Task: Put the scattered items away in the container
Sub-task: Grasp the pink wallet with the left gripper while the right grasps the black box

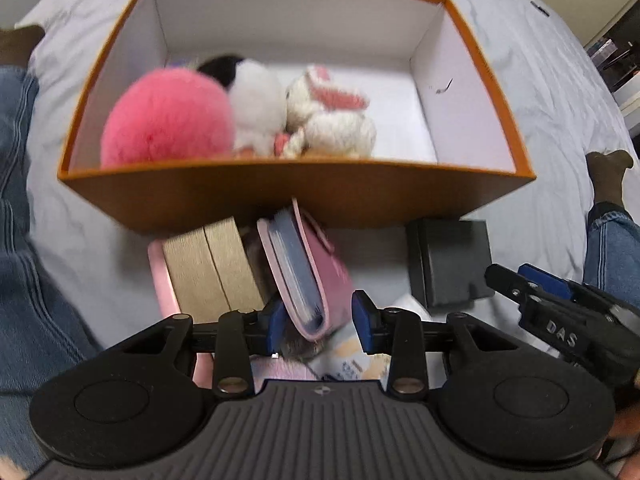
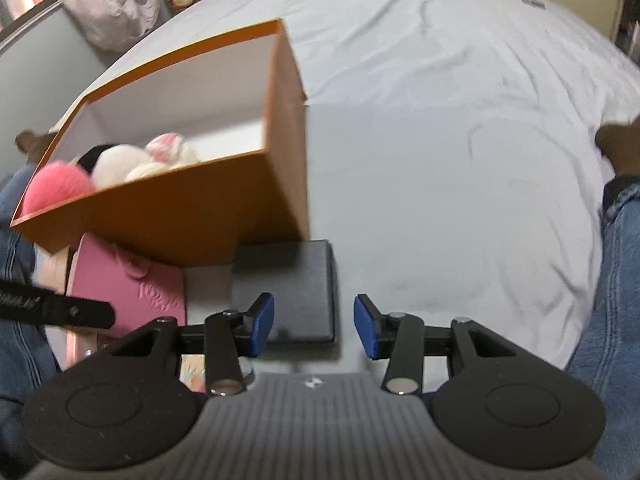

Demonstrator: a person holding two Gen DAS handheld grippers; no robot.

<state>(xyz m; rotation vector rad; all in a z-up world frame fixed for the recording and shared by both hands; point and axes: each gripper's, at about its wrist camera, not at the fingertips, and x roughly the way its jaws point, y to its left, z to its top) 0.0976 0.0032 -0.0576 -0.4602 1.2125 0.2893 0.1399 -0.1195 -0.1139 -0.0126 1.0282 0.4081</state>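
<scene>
left wrist: gold books [image 1: 212, 268] | right wrist: pillow [image 2: 112, 4]

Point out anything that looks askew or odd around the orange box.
The pink notebook stands tilted on edge against the orange box's near wall, between the left gripper's blue pads, not lying flat like the black case beside it. A small dark scuff marks the box's inner right wall.

Your box [image 1: 304, 196] is orange outside, white inside, holding a pink pompom [image 1: 168, 120] and cream-and-pink plush [image 1: 332, 116]. You also have a pink wallet [image 1: 316, 280], a black case [image 2: 296, 292] and a pale grey sheet [image 2: 460, 140].
</scene>
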